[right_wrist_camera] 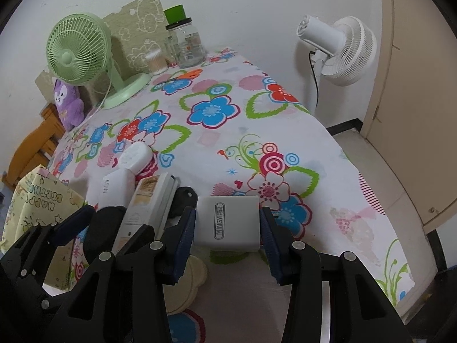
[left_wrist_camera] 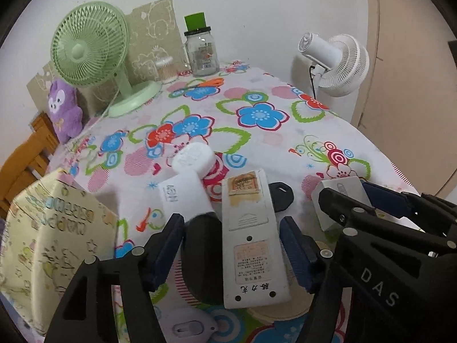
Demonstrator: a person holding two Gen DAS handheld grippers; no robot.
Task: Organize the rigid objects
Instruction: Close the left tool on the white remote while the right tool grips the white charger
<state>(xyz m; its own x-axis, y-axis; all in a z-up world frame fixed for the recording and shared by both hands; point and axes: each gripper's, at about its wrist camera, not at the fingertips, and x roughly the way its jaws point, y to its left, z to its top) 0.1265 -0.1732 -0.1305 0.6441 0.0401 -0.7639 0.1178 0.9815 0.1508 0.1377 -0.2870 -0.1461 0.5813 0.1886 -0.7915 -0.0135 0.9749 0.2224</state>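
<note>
My left gripper [left_wrist_camera: 231, 245] is open around a grey-white remote control [left_wrist_camera: 251, 240] lying back side up and the black end of a white and black handheld device [left_wrist_camera: 191, 188] beside it. My right gripper [right_wrist_camera: 227, 228] is shut on a white MINGYI power bank [right_wrist_camera: 228, 221], its blue pads against both sides. The power bank also shows in the left wrist view [left_wrist_camera: 340, 197], held by the right gripper [left_wrist_camera: 368, 200]. A black key fob [left_wrist_camera: 281, 197] lies between the remote and the power bank. In the right wrist view the remote [right_wrist_camera: 148, 205] and the device [right_wrist_camera: 125, 168] lie left.
A yellow patterned box [left_wrist_camera: 51, 243] stands at the left. A green desk fan [left_wrist_camera: 91, 51], a purple plush [left_wrist_camera: 62, 108], a glass jar [left_wrist_camera: 201, 54] and orange scissors [left_wrist_camera: 208, 83] are at the far side of the floral tablecloth [left_wrist_camera: 257, 131]. A white standing fan [left_wrist_camera: 334, 60] is beyond the right edge.
</note>
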